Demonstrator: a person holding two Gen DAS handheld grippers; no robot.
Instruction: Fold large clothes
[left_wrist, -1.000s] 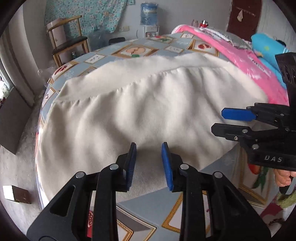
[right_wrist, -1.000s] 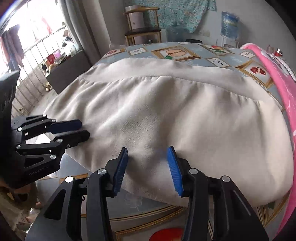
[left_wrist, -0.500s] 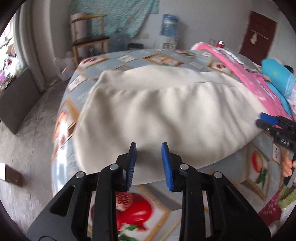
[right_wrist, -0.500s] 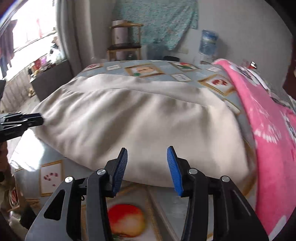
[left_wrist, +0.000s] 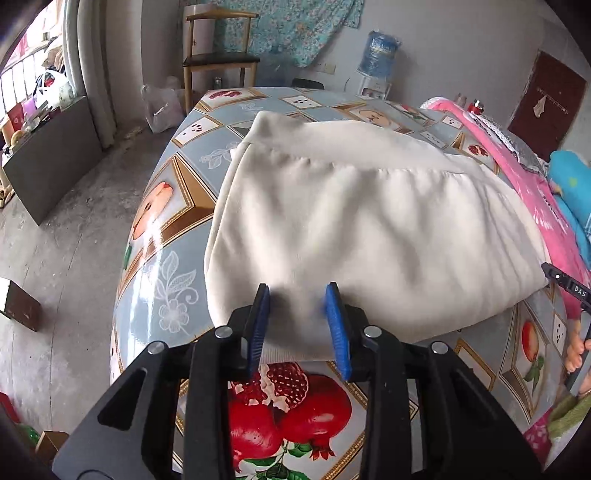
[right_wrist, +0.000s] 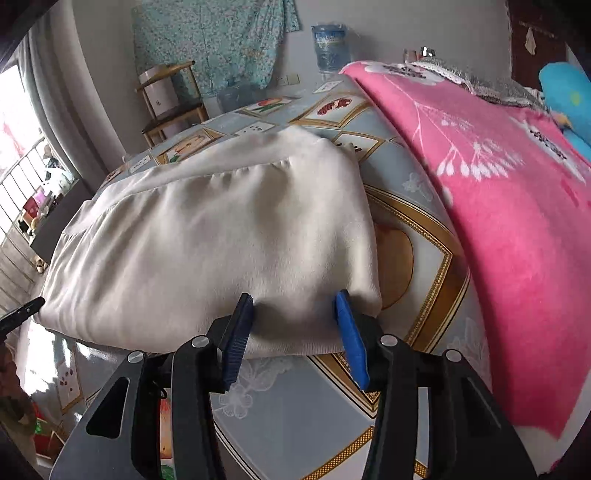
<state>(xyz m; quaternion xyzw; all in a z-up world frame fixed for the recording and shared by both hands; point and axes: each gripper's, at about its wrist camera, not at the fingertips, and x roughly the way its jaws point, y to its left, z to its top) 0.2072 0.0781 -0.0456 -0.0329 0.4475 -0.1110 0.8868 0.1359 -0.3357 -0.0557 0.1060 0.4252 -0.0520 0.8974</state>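
A large cream garment (left_wrist: 369, 236), already folded into a thick wide rectangle, lies on a table (left_wrist: 166, 229) covered in a fruit-patterned cloth. Its long axis runs from nine to three o'clock as the person faces it. The left gripper (left_wrist: 299, 325) sits at the near edge by the nine o'clock corner, the right gripper (right_wrist: 291, 332) by the three o'clock corner. Both stand partly open, the left having just opened a little, with the hem between the blue pads, not visibly pinched. A pink blanket (right_wrist: 498, 221) lies beyond the three o'clock end.
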